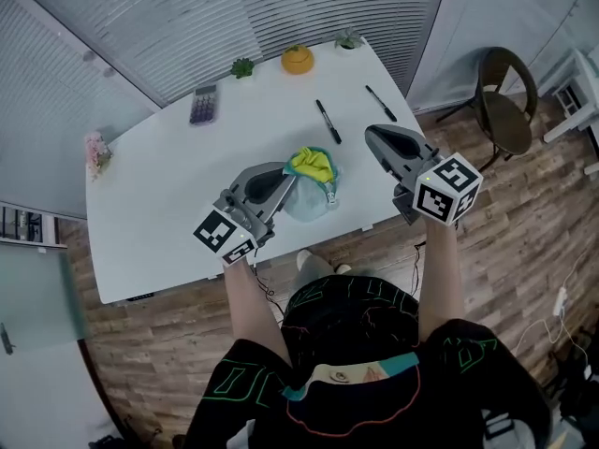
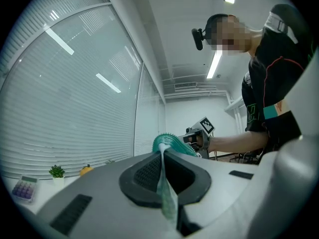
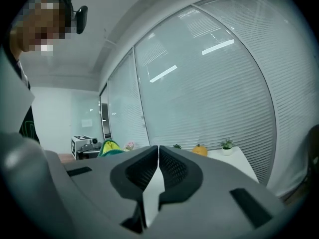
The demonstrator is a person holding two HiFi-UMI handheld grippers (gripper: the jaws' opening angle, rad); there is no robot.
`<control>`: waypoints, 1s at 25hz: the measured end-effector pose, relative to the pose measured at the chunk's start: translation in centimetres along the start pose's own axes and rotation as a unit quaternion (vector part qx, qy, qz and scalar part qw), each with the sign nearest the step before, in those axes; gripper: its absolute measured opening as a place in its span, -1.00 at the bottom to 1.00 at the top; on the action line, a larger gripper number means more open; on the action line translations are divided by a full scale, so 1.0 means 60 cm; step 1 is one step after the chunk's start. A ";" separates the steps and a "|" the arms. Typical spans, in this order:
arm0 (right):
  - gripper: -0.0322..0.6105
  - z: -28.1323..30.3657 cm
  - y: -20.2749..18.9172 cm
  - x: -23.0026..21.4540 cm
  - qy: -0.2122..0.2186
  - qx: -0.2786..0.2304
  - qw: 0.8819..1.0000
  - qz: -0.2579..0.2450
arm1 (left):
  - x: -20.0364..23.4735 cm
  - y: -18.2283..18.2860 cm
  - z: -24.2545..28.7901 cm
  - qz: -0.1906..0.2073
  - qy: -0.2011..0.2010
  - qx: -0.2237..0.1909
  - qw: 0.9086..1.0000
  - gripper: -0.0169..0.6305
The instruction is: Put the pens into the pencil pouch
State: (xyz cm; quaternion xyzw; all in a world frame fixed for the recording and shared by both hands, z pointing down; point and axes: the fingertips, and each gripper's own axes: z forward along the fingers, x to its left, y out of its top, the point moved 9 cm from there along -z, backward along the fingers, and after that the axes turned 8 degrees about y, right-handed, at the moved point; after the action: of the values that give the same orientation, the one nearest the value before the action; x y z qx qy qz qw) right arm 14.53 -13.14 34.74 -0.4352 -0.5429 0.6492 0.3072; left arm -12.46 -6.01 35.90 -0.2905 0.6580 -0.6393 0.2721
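The teal and yellow pencil pouch (image 1: 315, 178) sits near the front edge of the white table (image 1: 168, 204). My left gripper (image 1: 285, 181) is shut on the pouch's left edge. In the left gripper view a strip of the teal pouch (image 2: 165, 183) is pinched between the pads, at the left gripper's tip (image 2: 163, 151). Two black pens lie beyond the pouch, one in the middle (image 1: 328, 122) and one further right (image 1: 380, 103). My right gripper (image 1: 372, 135) hovers right of the pouch, shut and holding nothing; the right gripper view shows its pads (image 3: 158, 151) together, with the pouch (image 3: 110, 147) to its left.
A calculator (image 1: 203, 104), a small green plant (image 1: 242, 67), an orange ornament (image 1: 298, 59) and another small plant (image 1: 348, 38) line the table's far edge. A pink item (image 1: 96, 152) is at the left edge. A chair (image 1: 503, 101) stands on the wooden floor to the right.
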 end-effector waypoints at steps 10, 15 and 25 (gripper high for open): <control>-0.87 0.090 0.003 -0.045 -0.022 0.078 0.997 -0.002 | 0.035 0.000 -0.030 -0.003 0.043 -0.003 0.999 -0.93; -0.86 0.147 -0.009 -0.076 -0.033 0.127 0.991 -0.003 | 0.069 -0.013 -0.027 -0.013 0.050 -0.005 0.999 -0.93; -0.66 0.231 -0.051 -0.141 -0.053 0.208 0.976 0.026 | 0.125 -0.041 -0.009 -0.028 0.034 0.011 0.999 -0.93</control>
State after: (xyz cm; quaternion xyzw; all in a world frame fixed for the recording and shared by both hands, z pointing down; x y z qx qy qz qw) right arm 5.49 -25.90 40.09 -0.3411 -0.4002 0.7776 0.3447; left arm -17.90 -11.15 38.46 -0.2840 0.6513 -0.6635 0.2344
